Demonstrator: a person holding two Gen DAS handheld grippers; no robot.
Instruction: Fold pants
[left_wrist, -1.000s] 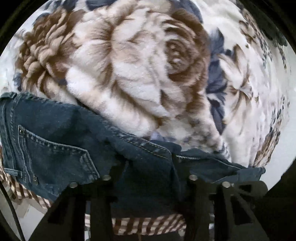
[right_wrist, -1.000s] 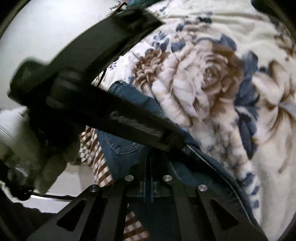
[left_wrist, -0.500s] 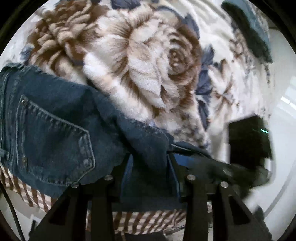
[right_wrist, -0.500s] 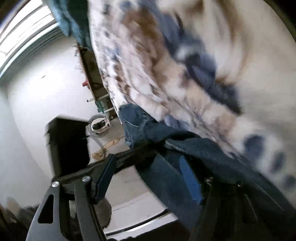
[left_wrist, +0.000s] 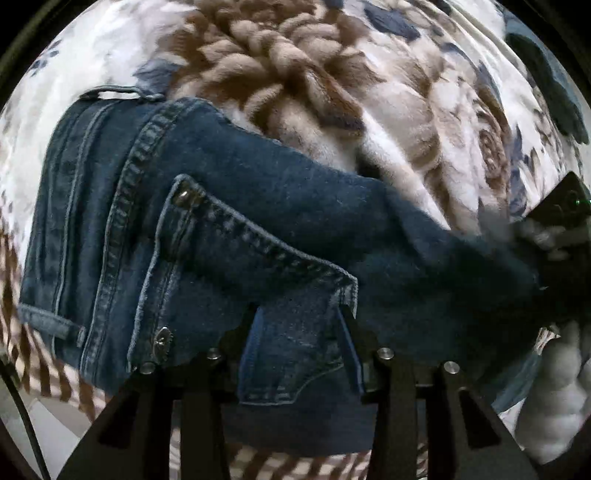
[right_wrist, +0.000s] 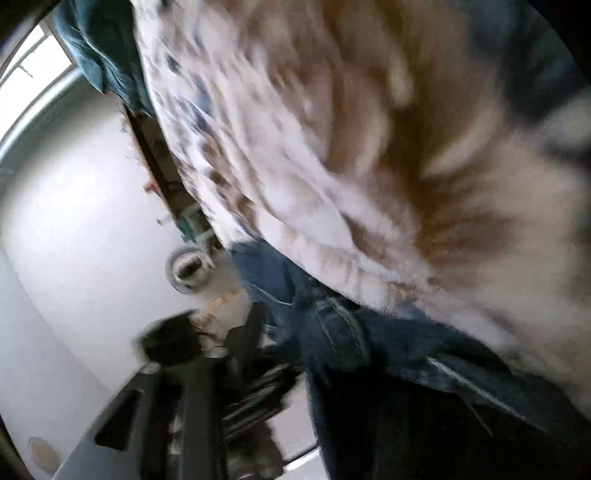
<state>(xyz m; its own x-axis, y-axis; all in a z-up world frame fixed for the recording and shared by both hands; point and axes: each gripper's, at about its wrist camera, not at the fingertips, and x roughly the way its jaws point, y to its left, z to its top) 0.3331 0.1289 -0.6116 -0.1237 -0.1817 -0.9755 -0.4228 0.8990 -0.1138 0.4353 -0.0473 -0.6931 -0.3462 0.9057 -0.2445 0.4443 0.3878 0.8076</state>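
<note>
Pants: the jeans lie at the near edge of the floral blanket, back pocket up, waistband at the left, part of the cloth hanging over the edge above a striped sheet.
Left gripper: its fingers stand apart with a wide bunch of denim, the lower pocket corner, between them; it appears to grip the cloth, though I cannot tell how firmly.
Right gripper: the view is badly blurred; denim fills the space ahead of it, but whether it is clamped or apart I cannot tell.
Done: the jeans look gathered and held at the seat, perhaps doubled leg on leg.
Left: no neat crosswise fold shows; laying flat, folding over and smoothing seem to remain.
Far corner: another dark blue garment lies well apart.
</note>
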